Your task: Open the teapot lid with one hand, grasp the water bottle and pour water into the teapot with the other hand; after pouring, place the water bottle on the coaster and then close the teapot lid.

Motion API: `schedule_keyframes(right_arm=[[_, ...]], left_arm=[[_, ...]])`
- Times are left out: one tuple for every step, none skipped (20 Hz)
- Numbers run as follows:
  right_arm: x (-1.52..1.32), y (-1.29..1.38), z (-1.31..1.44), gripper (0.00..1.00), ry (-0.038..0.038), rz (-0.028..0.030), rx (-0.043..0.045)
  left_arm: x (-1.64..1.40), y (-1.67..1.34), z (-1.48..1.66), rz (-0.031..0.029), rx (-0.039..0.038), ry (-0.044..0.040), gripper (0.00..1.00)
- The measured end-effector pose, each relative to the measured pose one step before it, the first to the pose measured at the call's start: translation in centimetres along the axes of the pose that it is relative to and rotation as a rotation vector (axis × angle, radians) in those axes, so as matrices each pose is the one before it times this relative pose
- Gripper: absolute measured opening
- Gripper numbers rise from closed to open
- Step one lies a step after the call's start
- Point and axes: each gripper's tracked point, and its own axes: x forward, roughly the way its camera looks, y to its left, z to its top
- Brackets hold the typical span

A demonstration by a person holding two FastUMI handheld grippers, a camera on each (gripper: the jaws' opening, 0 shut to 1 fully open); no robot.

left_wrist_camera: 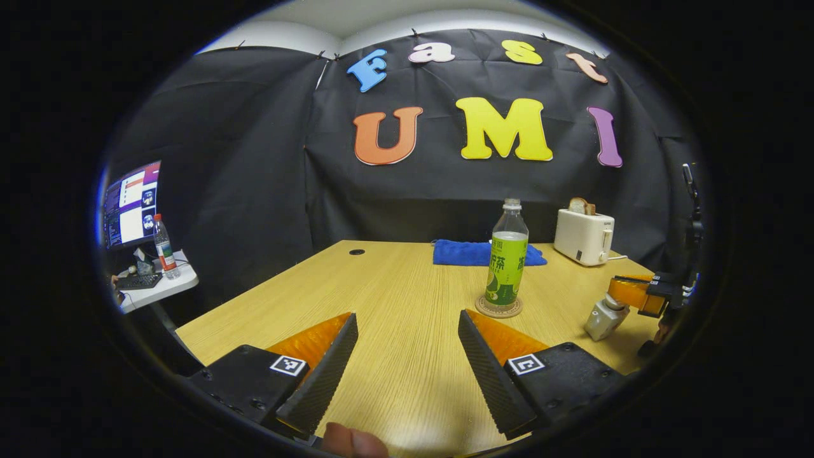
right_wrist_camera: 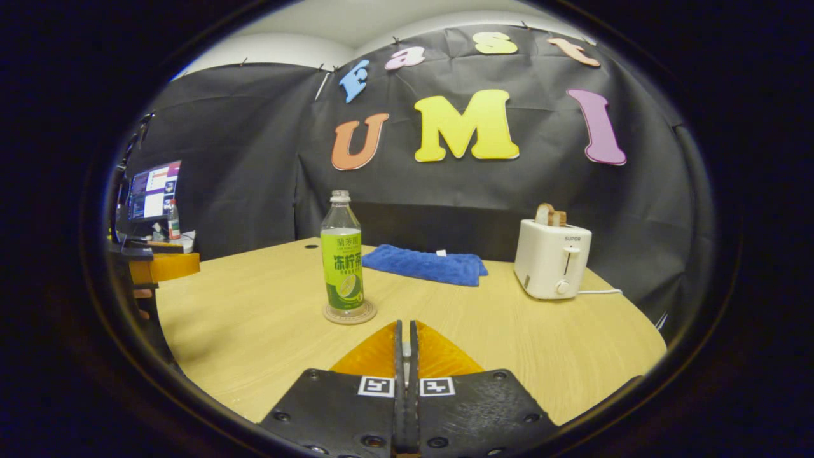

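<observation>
On the pale wood-grain tabletop (left_wrist_camera: 407, 299) the water bottle (left_wrist_camera: 507, 254) stands upright on the coaster (left_wrist_camera: 498, 308), a thin round disc that looks woven at the rim; the bottle is clear ribbed plastic, capped, with a glossy green label around its lower body, and it sits toward the middle of the tabletop, well in from every edge. In the left gripper view the left gripper (left_wrist_camera: 407, 362) hangs over the near edge with its two fingers spread wide, their inner faces ridged, and bare wood showing between them; nothing is held. A fingertip (left_wrist_camera: 353, 441) of the person shows at the bottom. In the right gripper view the right gripper (right_wrist_camera: 406, 356) has its fingers pressed flat together, closed on nothing, and points at the tabletop just right of the bottle. The same right gripper appears at the right edge of the left gripper view, with a small pale cylindrical object (left_wrist_camera: 605, 317) under it that is too unclear to identify. Along the far edge lies a nubby blue towel (right_wrist_camera: 425, 263), folded flat, and near the far right corner stands a boxy white toaster (right_wrist_camera: 552, 259) with rounded corners, a slice of bread (right_wrist_camera: 549, 215) poking out of its slot.
</observation>
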Motion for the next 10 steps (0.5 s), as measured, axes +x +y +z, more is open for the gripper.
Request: schedule_keyframes(right_arm=[[0.064,0.093,-0.217,0.0,0.0035,0.00224,0.00116],[0.021,0.036,-0.156,0.0,0.0051,-0.00051,-0.002],[-0.002,0.0,-0.175,0.0,0.00103,-0.00065,0.0],[-0.013,-0.006,-0.003,0.0,-0.00353,-0.00317,0.00076],[0.089,-0.186,-0.201,0.0,0.00394,-0.01034,-0.00331],[-0.039,-0.023,-0.085,0.01,0.00353,-0.00249,-0.00156],[-0.107,0.31,0.078,0.01,0.00248,0.00461,0.00104],[0.024,-0.146,0.227,0.03,-0.00619,-0.00841,-0.00336],[-0.456,-0.086,0.413,0.07,-0.01124,-0.00229,-0.00224],[-0.29,-0.12,0.654,0.12,-0.01575,-0.00136,-0.00323]], left_arm=[[0.018,-0.112,0.12,-0.00141,0.0013,-0.00236,0.99],[-0.277,-0.072,-0.049,-0.0027,0.0003,0.00058,0.99],[0.073,-0.112,0.022,-0.00189,-0.00051,-0.00067,0.99],[-0.006,-0.007,0.147,-0.00062,0.00142,-0.00091,0.99],[-0.07,-0.111,0.043,-0.00019,0.00265,-0.00077,0.99],[0.032,-0.025,0.002,0.00042,0.00215,-0.00062,0.99],[-0.088,0.048,0.08,-0.00005,0.00231,0.00166,0.99],[-0.169,-0.042,0.053,0.0015,0.00172,-0.00171,0.99],[-0.068,-0.065,0.143,-0.00009,0.00133,-0.00419,0.99],[-0.091,-0.087,0.222,-0.00008,0.00115,-0.00252,0.99]])
